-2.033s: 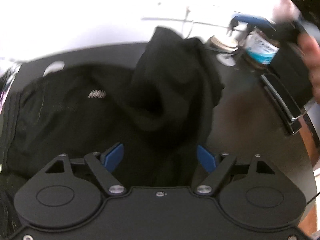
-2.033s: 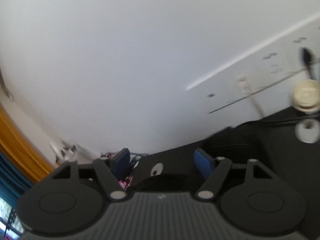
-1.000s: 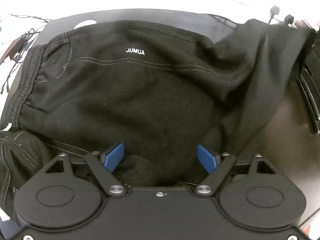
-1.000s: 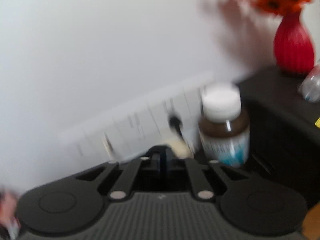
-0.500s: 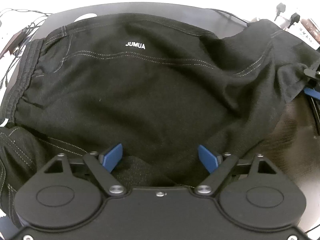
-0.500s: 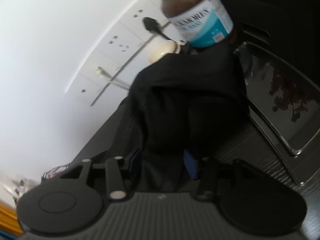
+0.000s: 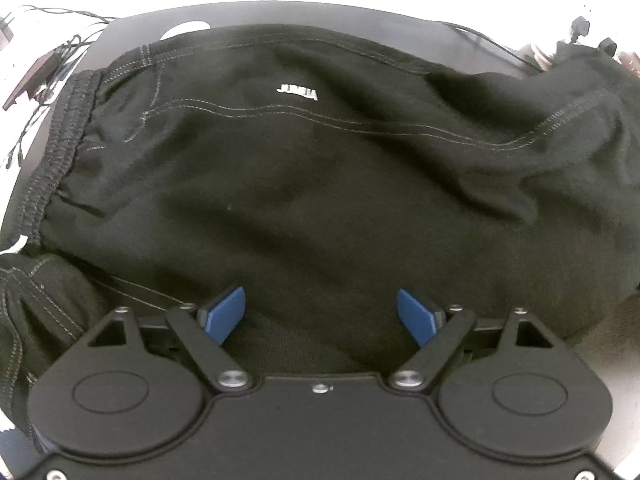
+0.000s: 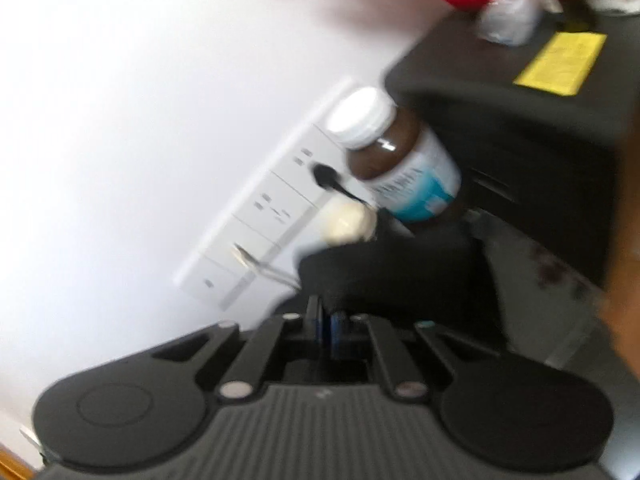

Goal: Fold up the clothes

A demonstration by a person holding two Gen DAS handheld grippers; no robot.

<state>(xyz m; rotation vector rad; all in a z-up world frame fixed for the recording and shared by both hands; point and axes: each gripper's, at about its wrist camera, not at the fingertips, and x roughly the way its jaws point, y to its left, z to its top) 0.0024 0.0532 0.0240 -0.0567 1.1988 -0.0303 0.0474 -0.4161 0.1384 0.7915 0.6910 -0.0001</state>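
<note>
A black garment (image 7: 320,200) with a white logo and an elastic waistband at its left lies spread over the dark table (image 7: 360,20). My left gripper (image 7: 320,314) hangs open just over the garment's near edge, and its blue pads (image 7: 224,312) stand wide apart without pinching cloth. The garment's right end rises toward the far right corner. In the blurred right wrist view, my right gripper (image 8: 326,324) has its jaws together, and a bunch of the black garment (image 8: 392,276) starts right at its fingertips, so it looks pinched there.
A brown bottle (image 8: 400,160) with a white cap and a cream round object (image 8: 346,220) stand beyond the right gripper. Next to them are a black box (image 8: 520,120), a shiny tray (image 8: 540,280) and a white socket strip (image 8: 264,216). Thin cables (image 7: 60,52) hang off the table's left side.
The right gripper's jaws went from apart around the cloth to together, and its view swung. The garment's right end now lies drawn out farther right. The left gripper stayed put.
</note>
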